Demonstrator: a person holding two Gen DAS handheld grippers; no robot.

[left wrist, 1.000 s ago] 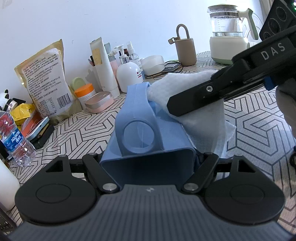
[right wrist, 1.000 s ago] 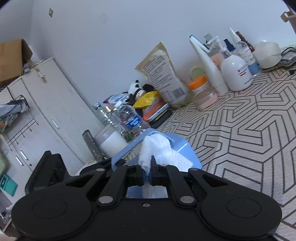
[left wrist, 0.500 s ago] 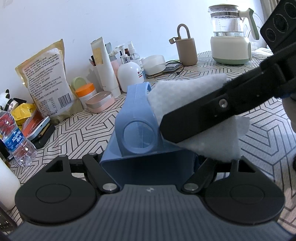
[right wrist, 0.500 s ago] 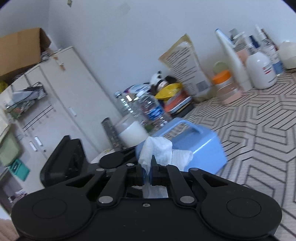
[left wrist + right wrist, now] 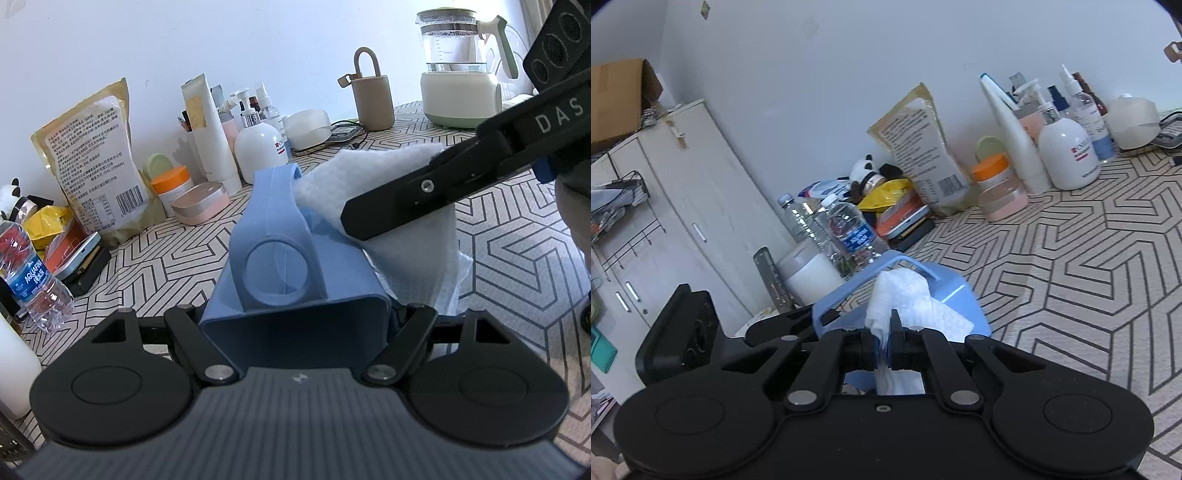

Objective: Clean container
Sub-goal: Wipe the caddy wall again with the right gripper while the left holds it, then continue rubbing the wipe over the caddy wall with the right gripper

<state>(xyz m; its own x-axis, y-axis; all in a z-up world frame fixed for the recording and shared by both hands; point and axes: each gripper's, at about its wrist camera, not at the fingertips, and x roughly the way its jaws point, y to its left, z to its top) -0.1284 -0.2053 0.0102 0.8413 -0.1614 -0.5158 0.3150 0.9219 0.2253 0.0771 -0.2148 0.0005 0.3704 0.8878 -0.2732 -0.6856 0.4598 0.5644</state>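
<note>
My left gripper point(image 5: 295, 314) is shut on a blue plastic container point(image 5: 291, 266) with a handle and holds it above the patterned table. My right gripper point(image 5: 883, 338) is shut on a white wipe point(image 5: 905, 306) and presses it against the container's right side. In the left wrist view the wipe point(image 5: 373, 173) spreads over that side, with the right gripper's black finger point(image 5: 424, 195) lying across it. In the right wrist view the blue container point(image 5: 953, 291) sits just past the fingertips.
Along the wall stand a food pouch point(image 5: 92, 162), an orange-lidded jar point(image 5: 171, 184), a pink tin point(image 5: 199, 203), white bottles point(image 5: 258, 147), a beige flask point(image 5: 371, 99) and a kettle point(image 5: 458, 66). Water bottles point(image 5: 846, 229) and a white cabinet point(image 5: 683, 206) are at left.
My right gripper swept the wipe forward along the container's side half a second ago and has now drawn back to roughly where it was a second ago. The left gripper holds steady.
</note>
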